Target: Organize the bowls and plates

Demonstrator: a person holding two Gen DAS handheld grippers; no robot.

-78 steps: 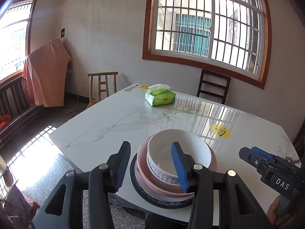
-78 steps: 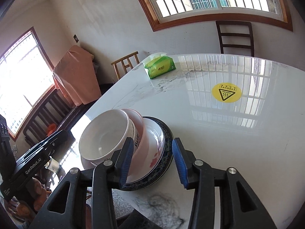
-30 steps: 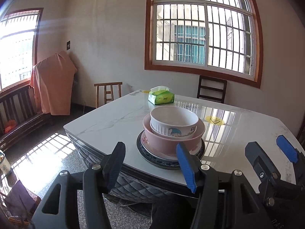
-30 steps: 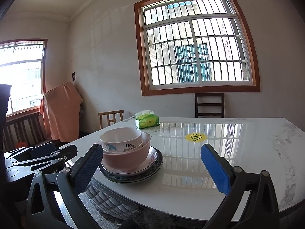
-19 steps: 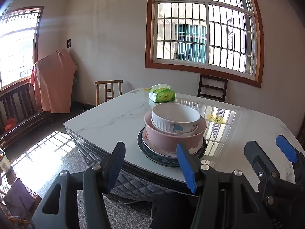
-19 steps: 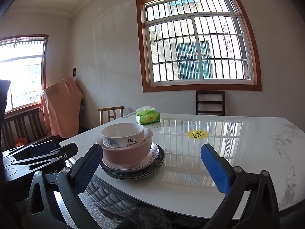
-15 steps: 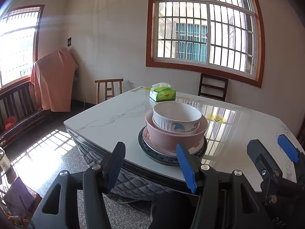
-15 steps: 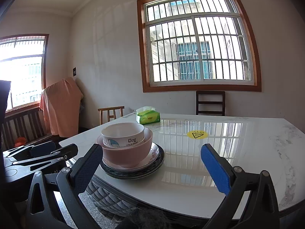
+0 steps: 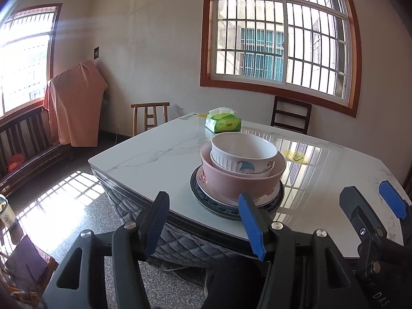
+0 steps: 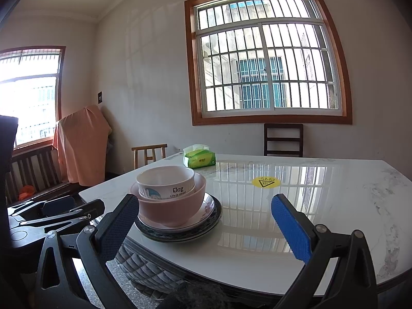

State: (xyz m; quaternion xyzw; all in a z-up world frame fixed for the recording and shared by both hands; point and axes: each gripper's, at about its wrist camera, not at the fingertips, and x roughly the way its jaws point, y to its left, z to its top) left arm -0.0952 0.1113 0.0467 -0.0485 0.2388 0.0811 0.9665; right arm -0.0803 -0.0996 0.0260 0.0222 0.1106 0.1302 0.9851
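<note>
A white bowl (image 9: 243, 154) with a cartoon print sits inside a pink bowl (image 9: 239, 182), on a white flowered plate (image 9: 271, 197), on a dark-rimmed plate (image 9: 219, 206), near the marble table's front edge. The stack shows in the right wrist view too: white bowl (image 10: 166, 182), pink bowl (image 10: 172, 211), plates (image 10: 203, 221). My left gripper (image 9: 203, 221) is open and empty, just short of the table edge. My right gripper (image 10: 206, 229) is wide open and empty, right of the stack and apart from it; it also shows in the left wrist view (image 9: 370, 203).
The marble table (image 9: 154, 159) carries a green tissue pack (image 9: 223, 123) at the far side and a yellow warning sticker (image 9: 295, 155). Wooden chairs (image 9: 150, 117) stand beyond it. A bench with an orange cloth (image 9: 74, 105) lines the left wall.
Both grippers pulled back from the stack and lowered to table level; the right one opened wide. In the last half second the views barely shift. The stack has not moved.
</note>
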